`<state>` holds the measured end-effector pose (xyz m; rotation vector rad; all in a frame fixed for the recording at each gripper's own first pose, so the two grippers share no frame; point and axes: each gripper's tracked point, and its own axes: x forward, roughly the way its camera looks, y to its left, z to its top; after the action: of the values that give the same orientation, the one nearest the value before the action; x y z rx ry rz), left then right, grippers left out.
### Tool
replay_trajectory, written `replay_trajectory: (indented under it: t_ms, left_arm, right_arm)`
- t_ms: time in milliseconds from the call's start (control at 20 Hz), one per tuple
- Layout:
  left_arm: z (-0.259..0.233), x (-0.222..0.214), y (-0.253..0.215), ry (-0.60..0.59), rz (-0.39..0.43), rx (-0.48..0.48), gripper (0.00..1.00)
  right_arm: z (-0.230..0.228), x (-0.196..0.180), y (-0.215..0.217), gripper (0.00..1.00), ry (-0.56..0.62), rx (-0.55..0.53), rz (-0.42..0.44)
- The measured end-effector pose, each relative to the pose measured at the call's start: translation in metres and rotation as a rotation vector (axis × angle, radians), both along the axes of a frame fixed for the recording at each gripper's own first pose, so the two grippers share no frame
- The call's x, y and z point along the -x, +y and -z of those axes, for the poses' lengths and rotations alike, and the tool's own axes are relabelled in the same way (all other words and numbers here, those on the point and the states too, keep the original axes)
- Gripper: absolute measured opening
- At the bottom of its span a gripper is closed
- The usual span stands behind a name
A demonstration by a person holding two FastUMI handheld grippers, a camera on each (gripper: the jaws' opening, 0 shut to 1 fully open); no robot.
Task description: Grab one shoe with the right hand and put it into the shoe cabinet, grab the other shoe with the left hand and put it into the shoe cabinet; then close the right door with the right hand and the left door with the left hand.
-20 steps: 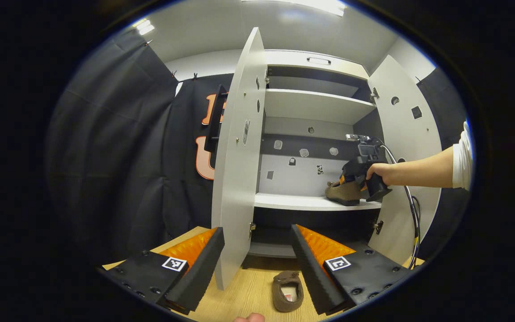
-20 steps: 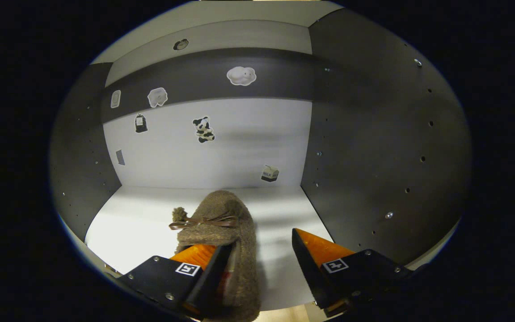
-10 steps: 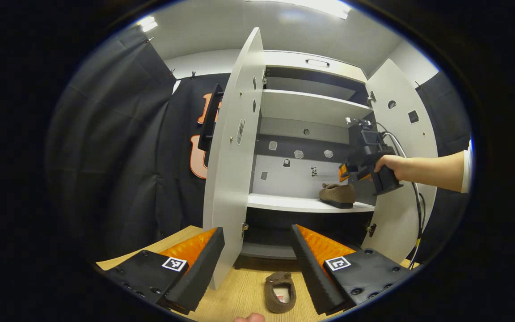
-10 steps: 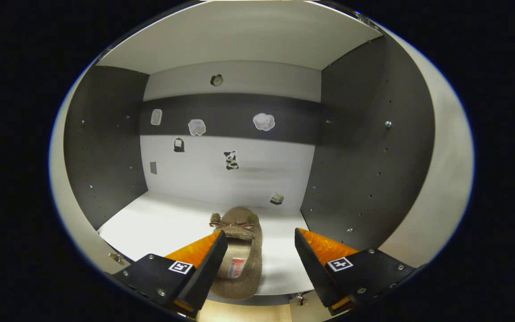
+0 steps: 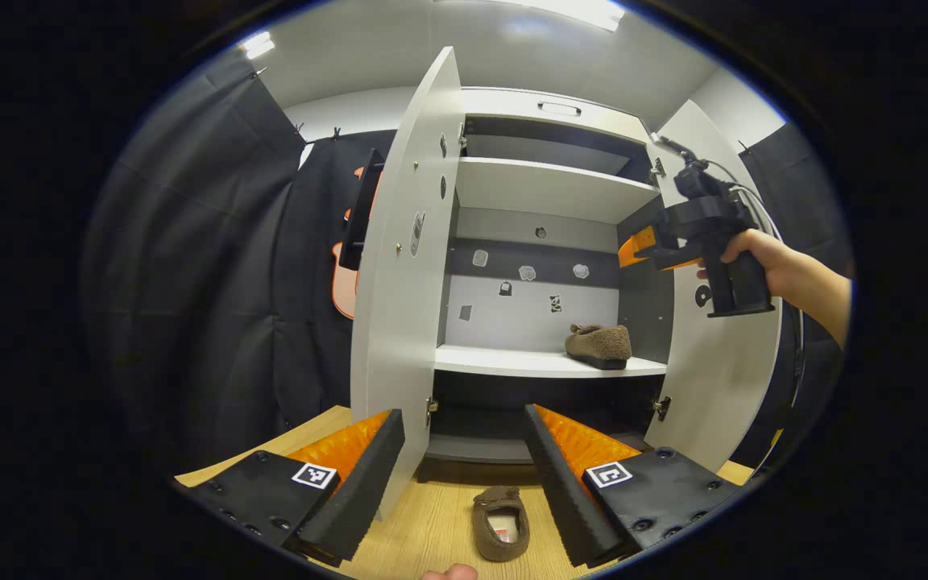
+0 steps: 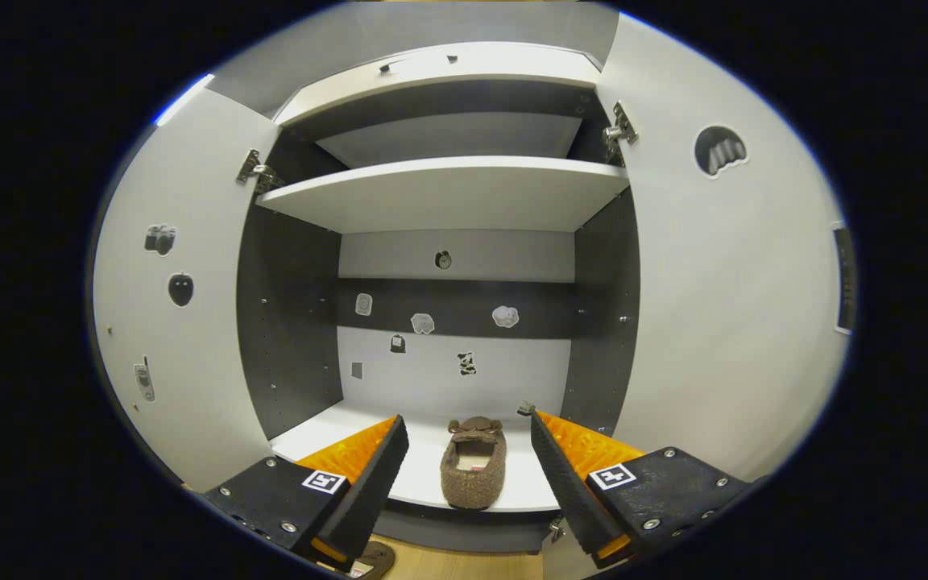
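Withdrawn, right tool left one shoe shelved; one shoe floored.

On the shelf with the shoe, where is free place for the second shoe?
The shelf is bare from the placed shoe to the cabinet's left wall. The strip between that shoe and the right wall is narrow. The second shoe lies on the floor.

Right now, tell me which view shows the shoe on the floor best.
The left gripper view: the floor shoe lies whole on the wooden floor between that gripper's open fingers, its opening facing up. The right gripper view catches just a sliver of it at the bottom edge, beside a finger and below the cabinet.
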<state>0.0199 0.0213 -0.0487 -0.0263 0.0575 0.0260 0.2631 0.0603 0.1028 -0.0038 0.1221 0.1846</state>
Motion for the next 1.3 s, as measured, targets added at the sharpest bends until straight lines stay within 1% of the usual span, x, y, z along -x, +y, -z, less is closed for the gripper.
replay_trajectory:
  t_ms: [100, 150, 300, 350, 400, 500, 550, 600, 650, 700, 850, 950, 1000, 1050, 1150, 1250, 1300]
  left_arm:
    - [0.001, 0.002, -0.009, 0.004, 0.020, 0.010, 0.94]
    - [0.002, 0.001, -0.014, 0.007, 0.030, 0.014, 0.97]
    - [0.006, 0.003, -0.027, 0.018, 0.062, 0.022, 0.97]
    - [0.009, 0.003, -0.030, 0.023, 0.069, 0.022, 0.94]
    - [0.012, 0.003, -0.033, 0.029, 0.074, 0.022, 0.97]
    - [0.018, 0.004, -0.039, 0.048, 0.086, 0.028, 0.94]
    - [0.022, 0.005, -0.042, 0.061, 0.091, 0.033, 0.97]
    - [0.026, 0.005, -0.044, 0.076, 0.094, 0.039, 0.97]
    - [0.030, 0.006, -0.046, 0.089, 0.096, 0.046, 0.94]
    - [0.034, 0.005, -0.047, 0.105, 0.097, 0.053, 0.97]
    - [0.046, 0.004, -0.048, 0.148, 0.094, 0.070, 0.96]
    - [0.058, -0.003, -0.049, 0.176, 0.105, 0.075, 0.97]
    - [0.068, -0.009, -0.048, 0.196, 0.118, 0.074, 0.99]
    - [0.084, -0.017, -0.048, 0.241, 0.135, 0.067, 0.97]
    - [0.120, -0.033, -0.046, 0.333, 0.178, 0.070, 0.97]
    - [0.173, -0.044, -0.048, 0.499, 0.220, 0.118, 0.97]
    - [0.200, -0.046, -0.045, 0.566, 0.212, 0.142, 0.97]
  right_arm:
    - [0.009, 0.028, -0.005, 0.94, -0.036, 0.001, 0.005]
    - [0.015, 0.048, -0.006, 0.94, -0.044, 0.001, 0.010]
    - [0.046, 0.094, -0.017, 0.94, -0.060, -0.008, 0.039]
    - [0.055, 0.108, -0.021, 0.94, -0.079, -0.015, 0.055]
    - [0.067, 0.120, -0.027, 0.94, -0.094, -0.014, 0.075]
    - [0.098, 0.149, -0.035, 0.94, -0.104, 0.007, 0.109]
    - [0.112, 0.160, -0.038, 0.94, -0.099, 0.012, 0.118]
    - [0.122, 0.172, -0.039, 0.94, -0.099, 0.017, 0.119]
    - [0.127, 0.182, -0.041, 0.94, -0.098, 0.026, 0.133]
    - [0.134, 0.189, -0.046, 0.94, -0.100, 0.026, 0.145]
    - [0.140, 0.206, -0.053, 0.94, -0.111, -0.018, 0.181]
    - [0.144, 0.215, -0.059, 0.94, -0.119, -0.034, 0.199]
    - [0.146, 0.218, -0.062, 0.94, -0.122, -0.031, 0.206]
    - [0.146, 0.221, -0.063, 0.94, -0.125, -0.024, 0.207]
    - [0.150, 0.227, -0.064, 0.94, -0.121, -0.013, 0.201]
    - [0.152, 0.232, -0.063, 0.94, -0.118, -0.014, 0.194]
    - [0.155, 0.234, -0.063, 0.94, -0.112, -0.011, 0.194]
